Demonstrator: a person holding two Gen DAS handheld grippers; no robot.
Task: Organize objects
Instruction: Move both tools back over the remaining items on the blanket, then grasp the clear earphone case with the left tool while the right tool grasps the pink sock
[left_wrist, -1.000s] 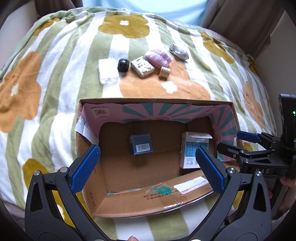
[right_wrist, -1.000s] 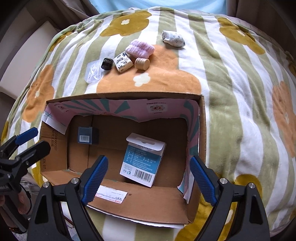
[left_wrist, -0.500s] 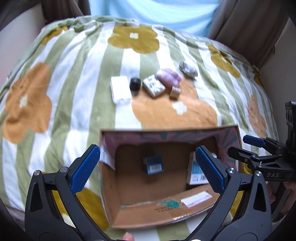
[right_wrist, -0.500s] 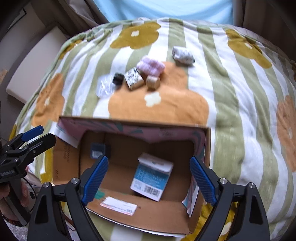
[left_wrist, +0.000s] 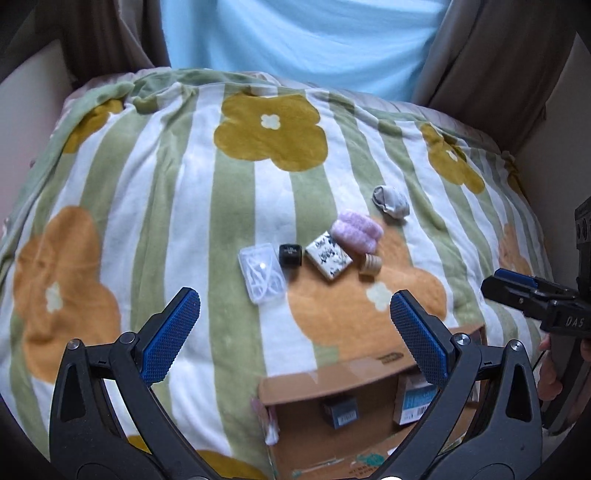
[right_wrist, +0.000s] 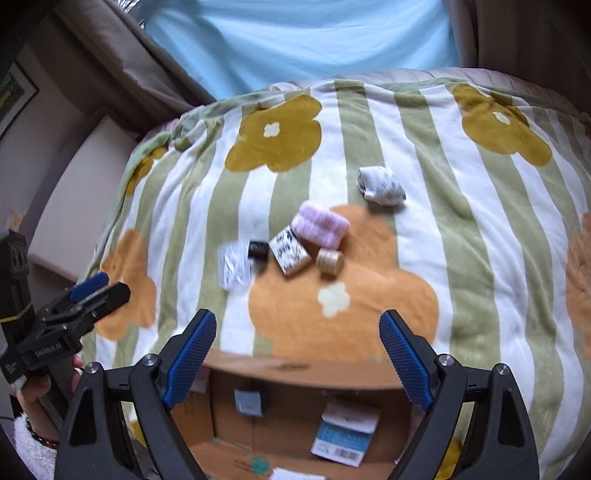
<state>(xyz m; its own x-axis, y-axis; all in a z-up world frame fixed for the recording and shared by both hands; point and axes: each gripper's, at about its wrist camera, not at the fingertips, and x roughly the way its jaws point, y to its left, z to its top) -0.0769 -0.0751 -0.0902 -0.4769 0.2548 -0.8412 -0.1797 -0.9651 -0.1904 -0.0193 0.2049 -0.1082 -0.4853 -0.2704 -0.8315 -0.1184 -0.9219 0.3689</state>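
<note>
A cardboard box (left_wrist: 362, 365) (right_wrist: 295, 369) sits on a flowered blanket and holds a dark small box (left_wrist: 341, 413) (right_wrist: 249, 402) and a blue-white carton (left_wrist: 413, 404) (right_wrist: 345, 434). Beyond it lie a clear plastic case (left_wrist: 261, 272) (right_wrist: 233, 263), a black cube (left_wrist: 290, 254) (right_wrist: 258, 251), a patterned box (left_wrist: 330, 254) (right_wrist: 289, 251), a pink fluffy roll (left_wrist: 356, 232) (right_wrist: 320, 226), a cork-coloured tape roll (left_wrist: 370, 264) (right_wrist: 329, 261) and a grey-white sock bundle (left_wrist: 390, 199) (right_wrist: 381, 186). My left gripper (left_wrist: 295, 334) and right gripper (right_wrist: 297, 354) are open and empty above the box's far edge.
The striped flowered blanket (left_wrist: 147, 206) covers a rounded cushion. A light blue cloth (left_wrist: 295, 40) and beige curtains (left_wrist: 498, 66) rise behind it. A pale wall or furniture edge (right_wrist: 66, 192) stands at the left. The right gripper also shows in the left wrist view (left_wrist: 532, 299).
Both grippers have lifted and tilted forward, so the box has slid to the bottom of each view and the loose objects on the blanket now sit mid-frame. Both stay open.
</note>
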